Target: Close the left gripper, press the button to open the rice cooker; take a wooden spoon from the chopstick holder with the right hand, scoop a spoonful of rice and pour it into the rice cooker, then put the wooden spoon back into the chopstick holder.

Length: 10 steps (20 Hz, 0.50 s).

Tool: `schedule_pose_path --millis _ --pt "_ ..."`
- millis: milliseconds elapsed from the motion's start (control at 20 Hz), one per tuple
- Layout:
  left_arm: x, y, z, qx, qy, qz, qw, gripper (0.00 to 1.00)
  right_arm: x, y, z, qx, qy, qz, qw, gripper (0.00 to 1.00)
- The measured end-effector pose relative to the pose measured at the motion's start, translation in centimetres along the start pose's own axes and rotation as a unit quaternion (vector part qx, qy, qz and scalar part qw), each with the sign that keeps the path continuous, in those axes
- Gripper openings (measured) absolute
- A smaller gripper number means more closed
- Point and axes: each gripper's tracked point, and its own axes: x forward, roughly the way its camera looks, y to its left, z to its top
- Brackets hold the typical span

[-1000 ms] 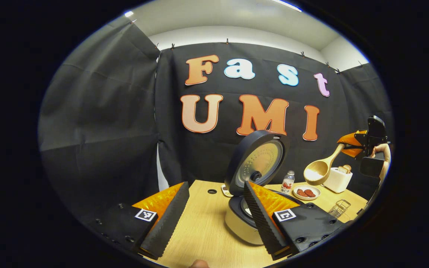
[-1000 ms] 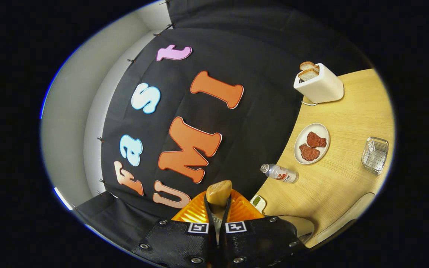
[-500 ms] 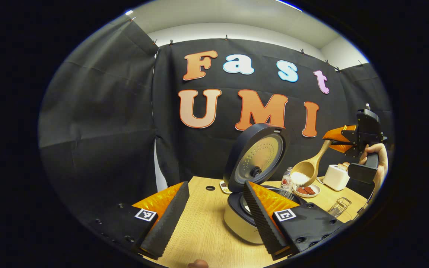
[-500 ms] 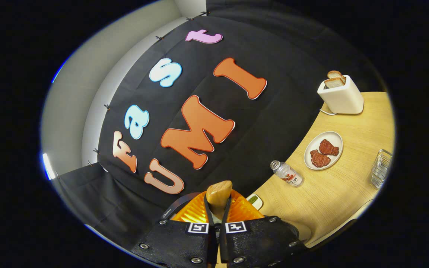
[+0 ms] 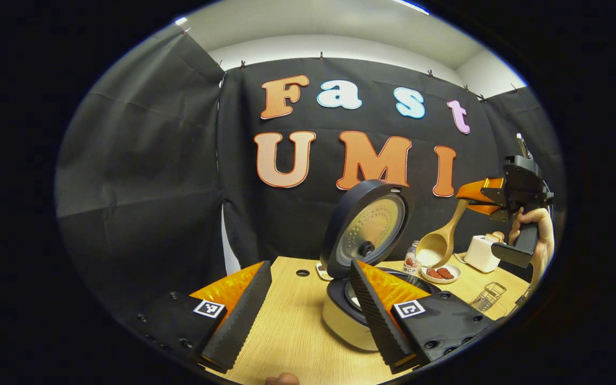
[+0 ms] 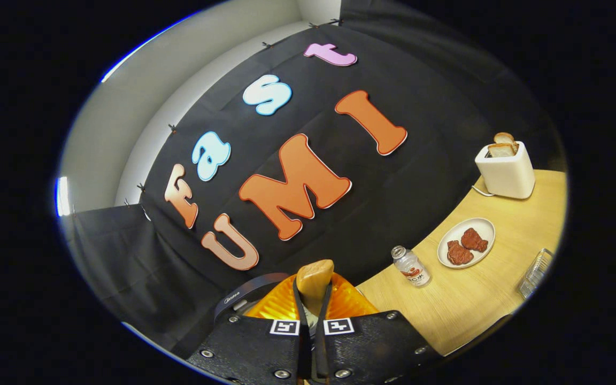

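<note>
Black ribbed rubber lines the two fingers of the left gripper, which stand spread wide at the bottom of the left gripper view, grasping nothing; orange ridged plastic backs each pad. Between and just beyond them lies the light wooden table.

At 5 o'clock in that view, partly behind the right-hand finger, sits the rice cooker: cream body, dark rim, its round dark lid raised upright, with a perforated metallic inner plate.

Farther off, at 3 o'clock, a hand holds the right gripper, which is clenched on the handle of the wooden spoon. The spoon hangs bowl-down, tilted toward the cooker, with white rice in the bowl and grains dropping beneath it.

In the right gripper view, the fingers of the right gripper are pressed against the spoon's rounded handle end; the bowl is hidden here.

Both views show a small bottle, a white oval plate with two reddish pieces, a white toaster with bread slices, and a clear wire-like holder at 4 o'clock, at the view's edge.
</note>
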Motion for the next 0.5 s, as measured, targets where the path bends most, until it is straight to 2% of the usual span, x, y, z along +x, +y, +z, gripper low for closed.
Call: schedule_pose_path --millis 150,500 --pt "-0.1 -0.2 0.1 0.001 -0.001 -0.001 1.000 0.98 0.1 0.7 -0.4 -0.011 0.006 0.012 1.000 0.02" --pt "-0.1 0.3 0.0 -0.001 -0.001 0.003 1.000 0.98 0.0 2.6 -0.9 -0.083 -0.003 0.034 0.996 0.02"
